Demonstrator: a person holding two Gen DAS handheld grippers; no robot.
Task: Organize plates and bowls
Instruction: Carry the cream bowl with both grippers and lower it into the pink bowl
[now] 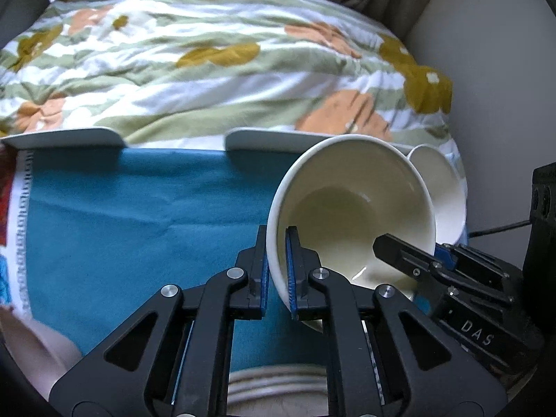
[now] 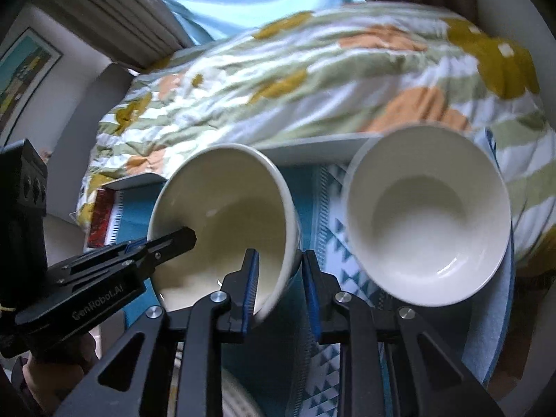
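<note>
Teal woven cloth (image 1: 121, 215) over table beside floral quilted bed (image 1: 208, 69); left gripper (image 1: 277, 271) and right gripper (image 2: 279, 288) both clamp tilted cream ceramic bowl (image 2: 229, 215) rim

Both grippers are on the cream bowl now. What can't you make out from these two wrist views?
- Cream bowl base: both views, hidden by its own wall.
- Striped plate: left wrist view, covered by the left gripper and cut by the bottom edge.
- Second bowl: blurred in the right wrist view; half hidden behind the cream bowl in the left.
</note>
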